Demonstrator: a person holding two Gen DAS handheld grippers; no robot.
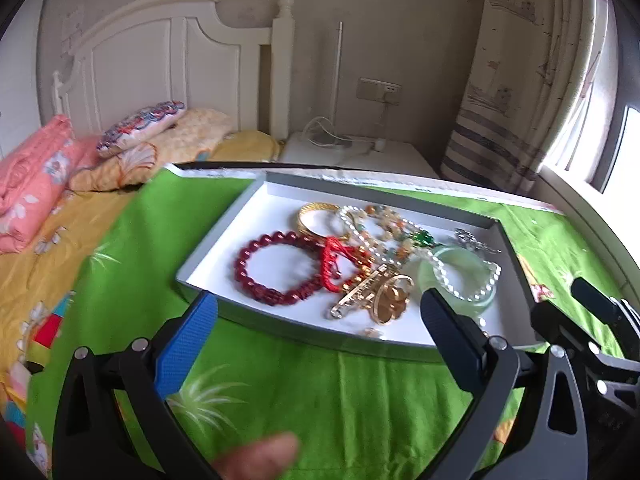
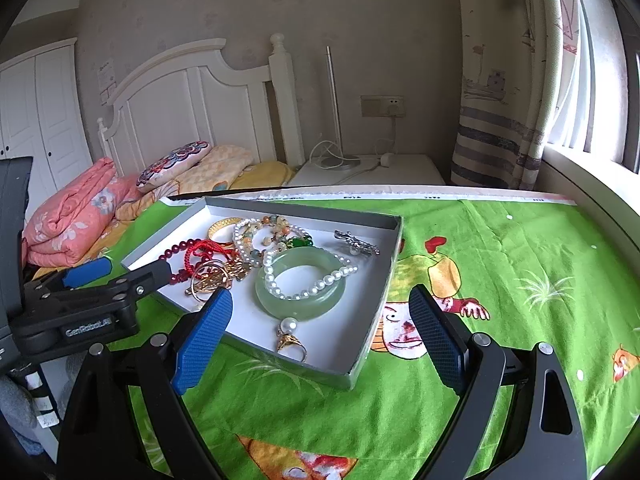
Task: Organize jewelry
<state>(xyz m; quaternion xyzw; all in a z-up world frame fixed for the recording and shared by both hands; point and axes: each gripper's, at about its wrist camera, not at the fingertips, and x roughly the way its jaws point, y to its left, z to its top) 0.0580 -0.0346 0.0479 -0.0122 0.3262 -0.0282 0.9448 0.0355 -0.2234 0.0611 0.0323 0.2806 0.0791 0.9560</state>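
Observation:
A shallow grey tray (image 1: 256, 184) (image 2: 372, 340) with a white floor lies on a green cloth. In it lie a dark red bead bracelet (image 1: 256, 280), a red cord bracelet (image 1: 332, 264), a gold bangle (image 1: 316, 216), a gold clip (image 1: 372, 292), a jade bangle (image 2: 300, 284) with a pearl bracelet (image 2: 316, 284) across it, mixed bead strands (image 2: 264, 232), a silver brooch (image 2: 356, 242) and a gold pearl ring (image 2: 292, 340). My left gripper (image 1: 320, 324) is open and empty above the tray's near edge. My right gripper (image 2: 320, 324) is open and empty above the tray's near right corner.
The green cartoon-print cloth (image 2: 500, 280) covers a surface beside a bed with pink bedding (image 2: 76, 216) and a white headboard (image 2: 192, 104). A white nightstand (image 2: 380, 172) with cables and a lamp pole stands behind. A curtain (image 2: 504, 80) and window are at the right.

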